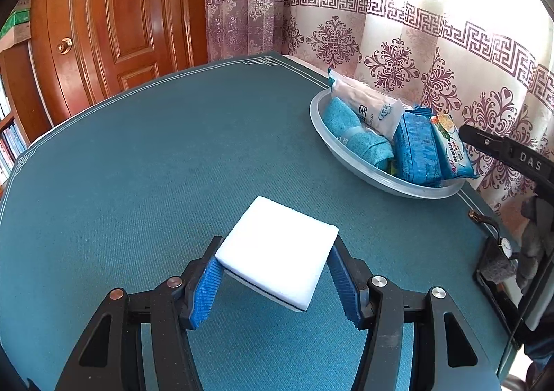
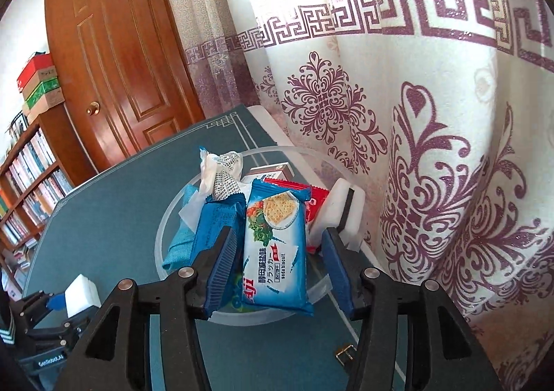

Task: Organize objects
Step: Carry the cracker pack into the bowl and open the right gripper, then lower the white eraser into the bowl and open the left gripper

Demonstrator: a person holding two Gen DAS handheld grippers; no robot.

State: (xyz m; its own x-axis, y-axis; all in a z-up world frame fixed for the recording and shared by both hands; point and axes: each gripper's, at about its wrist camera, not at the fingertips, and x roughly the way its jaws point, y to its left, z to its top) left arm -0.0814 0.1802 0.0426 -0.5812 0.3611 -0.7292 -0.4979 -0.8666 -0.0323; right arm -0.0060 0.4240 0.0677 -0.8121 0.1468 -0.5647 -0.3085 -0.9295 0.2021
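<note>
While hovering low over the teal surface (image 1: 138, 155), left tool (image 1: 273, 282) clamped on a white sponge block (image 1: 277, 252), blue pads pressed to its two side edges, the block held flat and clear of the cloth. Probably gripped by the edges so it can be carried level toward the bowl (image 1: 346, 145), well apart at the far right by the curtain (image 1: 415, 44). Already in that bowl: teal cloth (image 1: 349, 133), white packet (image 1: 370, 103), blue pack (image 1: 417, 148), cracker packet (image 1: 452, 148). Black tip of the other tool poking in at the right edge.

Over to the right wrist: right tool (image 2: 277, 266) spread wide above the bowl's near rim, the soda biscuit packet (image 2: 275, 245) lying between the jaws but untouched, seemingly just set down among the rest. Shown here and not in the left view: a second white sponge with a dark band (image 2: 341, 207) leaning at the bowl's far side, plus red wrappers (image 2: 316, 200). Also the sponge-carrying tool, low left. Judging by this, one item still outside the bowl.
</note>
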